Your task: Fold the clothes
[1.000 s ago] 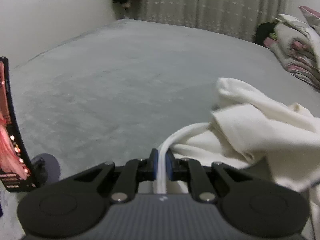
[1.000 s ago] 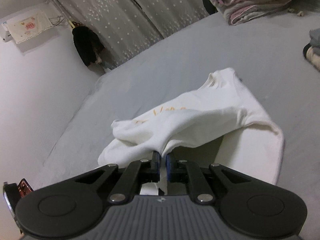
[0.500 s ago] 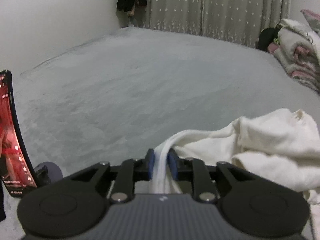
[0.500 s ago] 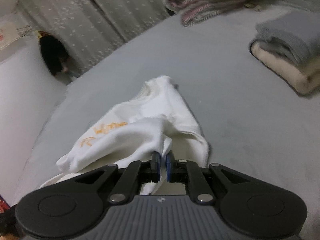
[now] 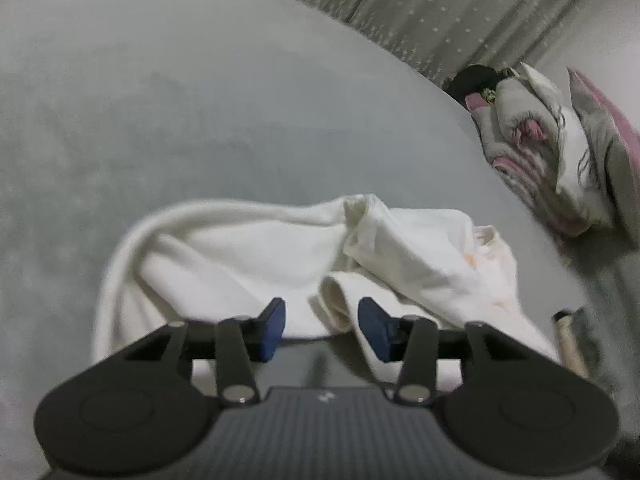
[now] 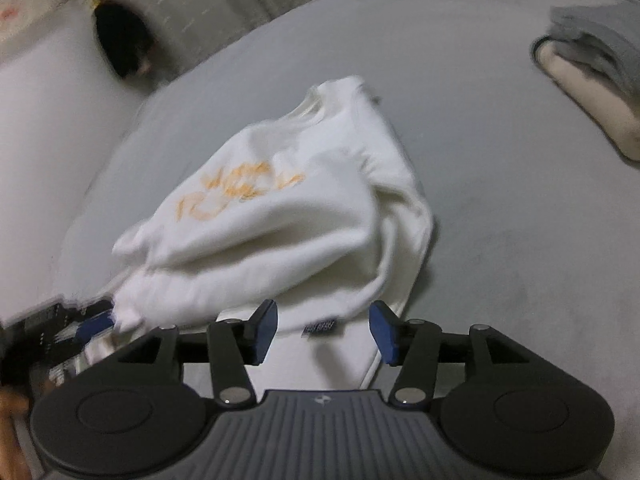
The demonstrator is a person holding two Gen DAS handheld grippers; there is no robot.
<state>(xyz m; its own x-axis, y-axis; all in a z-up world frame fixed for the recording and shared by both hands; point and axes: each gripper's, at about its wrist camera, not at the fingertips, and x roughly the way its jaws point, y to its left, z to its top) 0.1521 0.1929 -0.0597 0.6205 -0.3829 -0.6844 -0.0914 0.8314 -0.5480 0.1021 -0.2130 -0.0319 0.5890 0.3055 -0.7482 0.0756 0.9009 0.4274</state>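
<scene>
Looking along both wrists, I see the white shirt [image 6: 288, 216] lying bunched on the grey bed [image 6: 500, 208], doubled over itself with its orange print facing up, and both my left gripper [image 5: 322, 330] and right gripper [image 6: 323, 330] spread wide above its near edge, holding nothing. I judge one fold is laid down loosely and the cloth wants tidying or another fold. For that I would need to pick out a clean hem or corner on each side, since the near folds are rumpled and several layers overlap.
</scene>
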